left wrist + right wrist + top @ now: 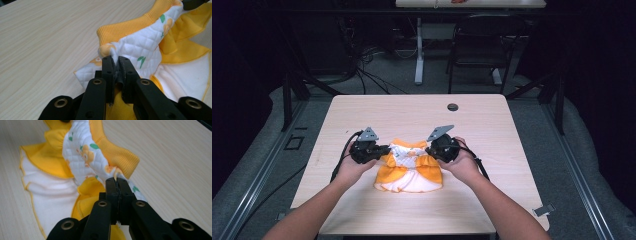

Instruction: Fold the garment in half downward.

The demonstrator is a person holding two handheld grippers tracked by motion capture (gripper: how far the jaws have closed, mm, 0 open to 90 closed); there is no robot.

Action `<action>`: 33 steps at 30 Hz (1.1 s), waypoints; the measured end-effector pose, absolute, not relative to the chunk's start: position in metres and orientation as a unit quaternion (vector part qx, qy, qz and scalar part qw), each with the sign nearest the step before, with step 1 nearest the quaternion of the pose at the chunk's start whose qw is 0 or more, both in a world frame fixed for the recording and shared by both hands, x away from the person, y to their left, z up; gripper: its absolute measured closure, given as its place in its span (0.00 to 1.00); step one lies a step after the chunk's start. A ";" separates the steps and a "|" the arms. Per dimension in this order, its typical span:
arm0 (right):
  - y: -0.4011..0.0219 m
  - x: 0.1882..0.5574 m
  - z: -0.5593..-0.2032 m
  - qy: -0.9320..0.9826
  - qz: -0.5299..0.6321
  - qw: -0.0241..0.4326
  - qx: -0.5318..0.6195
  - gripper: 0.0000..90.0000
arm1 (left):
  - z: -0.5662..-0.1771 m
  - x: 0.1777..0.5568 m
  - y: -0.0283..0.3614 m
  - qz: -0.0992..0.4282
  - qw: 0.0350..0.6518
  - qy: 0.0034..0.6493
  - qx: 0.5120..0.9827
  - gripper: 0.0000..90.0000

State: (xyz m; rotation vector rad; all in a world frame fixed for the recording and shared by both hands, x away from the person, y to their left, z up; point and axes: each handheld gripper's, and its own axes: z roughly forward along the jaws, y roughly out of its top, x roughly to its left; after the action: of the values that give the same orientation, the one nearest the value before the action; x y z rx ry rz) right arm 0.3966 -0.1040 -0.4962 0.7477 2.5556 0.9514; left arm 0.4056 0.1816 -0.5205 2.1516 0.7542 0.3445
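- Fingers of left gripper (384, 149) (117, 62) closed on a pinch of white quilted cloth at the left end of the baby garment (409, 167) (140, 42), by its yellow ribbed collar (122, 28).
- Garment lies mid-desk (377, 107), yellow and white, top edge bunched up between both grippers, skirt part spread flat toward the person.
- Fingers of right gripper (428, 150) (117, 181) clamped tight on the garment's (82, 157) right end, next to the ribbed collar (120, 155).
- Both hands, left (348, 167) and right (464, 165), low over the desk.
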 end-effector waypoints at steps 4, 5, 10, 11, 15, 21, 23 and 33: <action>-0.103 0.387 -0.501 0.898 0.326 0.158 0.249 0.99 | -0.524 0.398 0.182 0.133 0.410 0.292 0.854 0.93; -0.104 0.385 -0.503 0.899 0.326 0.156 0.249 0.99 | -0.525 0.397 0.184 0.129 0.412 0.291 0.854 0.93; -0.106 0.378 -0.507 0.899 0.330 0.149 0.247 0.98 | -0.529 0.386 0.187 0.113 0.418 0.291 0.853 0.92; -0.107 0.377 -0.508 0.896 0.339 0.139 0.253 0.98 | -0.530 0.384 0.187 0.112 0.418 0.290 0.853 0.92; -0.106 0.369 -0.514 0.901 0.333 0.125 0.246 0.96 | -0.533 0.377 0.190 0.097 0.419 0.287 0.856 0.89; -0.107 0.355 -0.523 0.904 0.333 0.118 0.243 0.90 | -0.534 0.362 0.194 0.085 0.422 0.269 0.861 0.84; -0.109 0.351 -0.524 0.902 0.337 0.118 0.243 0.89 | -0.535 0.358 0.196 0.078 0.427 0.268 0.860 0.84; -0.123 0.332 -0.519 0.894 0.355 0.118 0.246 0.82 | -0.530 0.341 0.204 0.073 0.429 0.264 0.861 0.81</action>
State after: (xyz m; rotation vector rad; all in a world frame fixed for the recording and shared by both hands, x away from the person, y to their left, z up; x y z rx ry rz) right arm 0.3320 -0.1234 -0.5194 0.7203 2.6162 1.0397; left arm 0.3412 0.2044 -0.5303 2.1487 0.6594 0.1820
